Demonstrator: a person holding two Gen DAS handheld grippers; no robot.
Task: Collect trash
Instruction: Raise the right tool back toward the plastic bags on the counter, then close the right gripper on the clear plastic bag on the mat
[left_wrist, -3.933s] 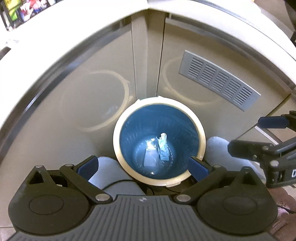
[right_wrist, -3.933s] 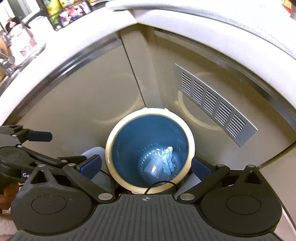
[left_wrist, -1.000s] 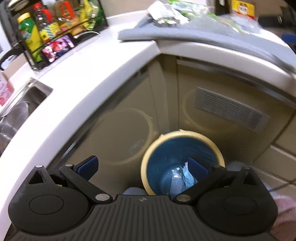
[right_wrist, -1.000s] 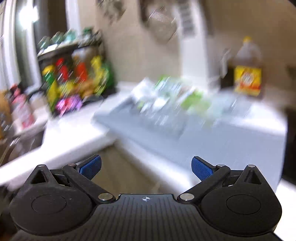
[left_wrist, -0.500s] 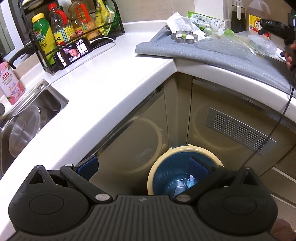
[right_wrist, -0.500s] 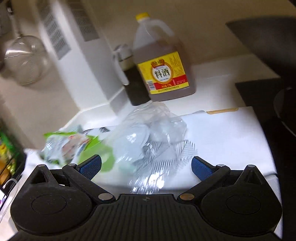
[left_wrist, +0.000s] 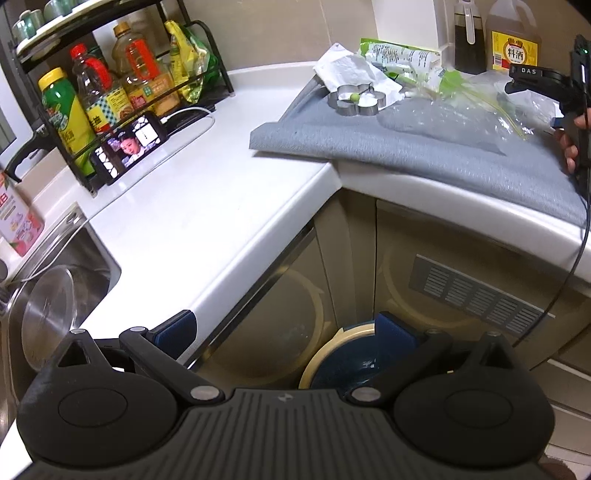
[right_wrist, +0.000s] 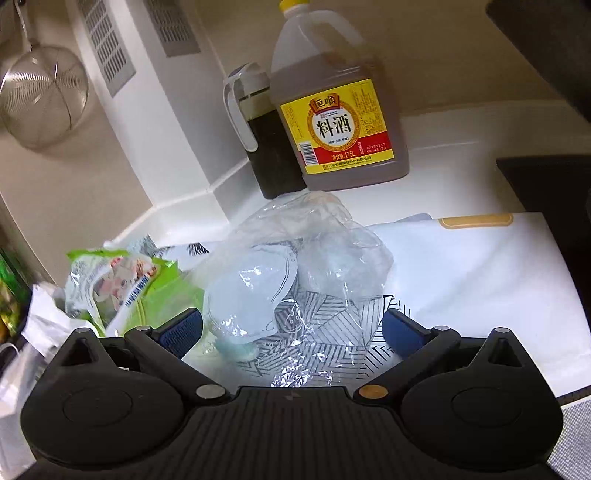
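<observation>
A crumpled clear plastic bag (right_wrist: 295, 266) lies on the counter right in front of my right gripper (right_wrist: 291, 328), which is open with the bag's near end between its blue pads. A green snack wrapper (right_wrist: 122, 280) lies to its left. In the left wrist view the same clear bag (left_wrist: 443, 114), green wrapper (left_wrist: 402, 55) and white paper (left_wrist: 351, 74) rest on a grey mat (left_wrist: 424, 155). My left gripper (left_wrist: 284, 330) is open and empty above the floor, over the blue bin (left_wrist: 347, 365) with a cream rim. The right gripper (left_wrist: 546, 81) shows at the far right.
A cooking wine jug (right_wrist: 336, 110) and a dark sauce bottle (right_wrist: 266, 147) stand behind the bag. A flower-shaped metal cutter (left_wrist: 354, 101) sits on the mat. A bottle rack (left_wrist: 110, 92), a phone (left_wrist: 129, 146) and a sink (left_wrist: 48, 295) lie left.
Both grippers rose from the bin to counter height. The right one swung over the counter and closed in on the clear bag. The left one lifted and tilted further up.
</observation>
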